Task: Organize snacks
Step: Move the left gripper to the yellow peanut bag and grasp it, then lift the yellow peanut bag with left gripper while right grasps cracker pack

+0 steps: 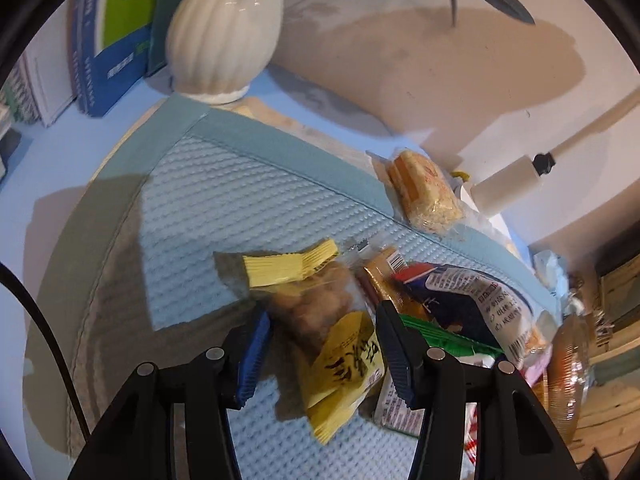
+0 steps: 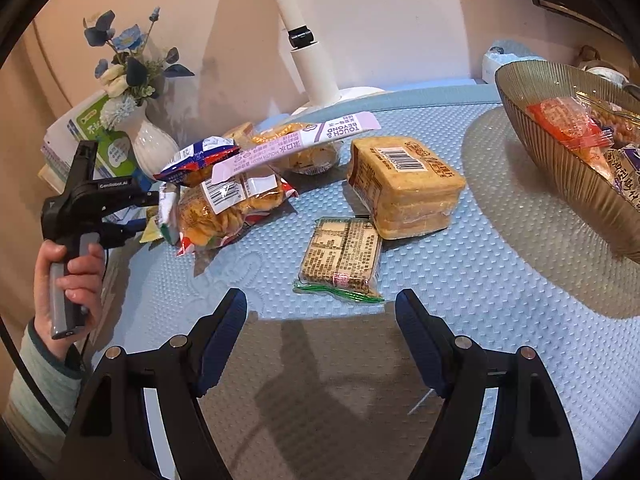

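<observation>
My left gripper (image 1: 324, 336) is open, its fingers on either side of a yellow-ended clear snack packet (image 1: 320, 320) that lies on the blue waffle mat (image 1: 224, 208). Beside it lies a pile of snacks with a blue-and-white bag (image 1: 472, 300) on top. My right gripper (image 2: 320, 328) is open and empty, just short of a small green-edged cracker packet (image 2: 340, 260). A wrapped sponge cake block (image 2: 404, 184) lies beyond it. A ribbed glass bowl (image 2: 560, 176) at the right holds several snacks. The left gripper also shows in the right wrist view (image 2: 132, 216), at the snack pile (image 2: 228, 192).
A white ribbed vase (image 1: 224, 36) with blue flowers (image 2: 124, 60) stands at the mat's far corner, books (image 1: 108, 40) beside it. A white lamp post (image 2: 308, 60) stands at the back against the wall. A rice-cracker packet (image 1: 424, 192) lies at the mat's far edge.
</observation>
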`<state>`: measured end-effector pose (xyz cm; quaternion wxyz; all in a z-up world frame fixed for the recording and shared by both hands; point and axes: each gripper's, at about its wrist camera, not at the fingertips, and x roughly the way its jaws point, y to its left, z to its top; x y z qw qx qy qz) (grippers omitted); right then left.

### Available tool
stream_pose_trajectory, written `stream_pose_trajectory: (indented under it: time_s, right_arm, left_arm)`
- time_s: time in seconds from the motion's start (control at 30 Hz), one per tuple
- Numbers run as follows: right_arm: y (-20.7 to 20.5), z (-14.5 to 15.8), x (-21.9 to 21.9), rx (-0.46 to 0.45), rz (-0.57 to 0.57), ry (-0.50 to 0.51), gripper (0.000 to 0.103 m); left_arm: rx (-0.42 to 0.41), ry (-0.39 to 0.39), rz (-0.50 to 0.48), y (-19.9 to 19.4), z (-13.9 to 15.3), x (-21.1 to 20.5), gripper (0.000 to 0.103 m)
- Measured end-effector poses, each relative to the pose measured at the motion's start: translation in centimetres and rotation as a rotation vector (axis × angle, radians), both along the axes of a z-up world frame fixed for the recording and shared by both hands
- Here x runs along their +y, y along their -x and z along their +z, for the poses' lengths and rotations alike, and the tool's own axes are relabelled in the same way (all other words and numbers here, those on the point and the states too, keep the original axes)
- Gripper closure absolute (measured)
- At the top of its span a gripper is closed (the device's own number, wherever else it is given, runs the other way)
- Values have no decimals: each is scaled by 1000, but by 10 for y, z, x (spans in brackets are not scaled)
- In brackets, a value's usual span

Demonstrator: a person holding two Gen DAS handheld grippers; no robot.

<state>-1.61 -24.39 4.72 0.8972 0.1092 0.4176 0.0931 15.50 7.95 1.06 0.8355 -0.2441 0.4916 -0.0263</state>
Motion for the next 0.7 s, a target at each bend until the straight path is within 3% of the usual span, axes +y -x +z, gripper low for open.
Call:
stream_pose_trajectory:
  time_s: [0.13, 0.2, 0.3, 0.4, 0.53, 0.7]
  right_arm:
    - [0, 1, -1, -4, 5, -14, 26]
    - [-1, 0, -2, 0, 2, -17, 26]
    - [-2, -1, -3, 11, -1, -27, 26]
    - [-3, -1, -4, 14, 3, -39, 26]
    - [-3, -2, -2, 15, 3, -25, 26]
    - [-1, -1, 2, 8, 3, -3, 26]
  left_arm:
    - [-7, -72, -17, -6, 0, -12, 53]
    - [-8, -91, -21, -6, 1, -12, 59]
    - [-11, -58, -31, -2, 1, -5, 67]
    - [-5, -30, -48, 7, 0, 4, 67]
    - [-5, -20, -147, 29, 3, 6, 68]
    - [-11, -1, -353, 64, 8, -4, 68]
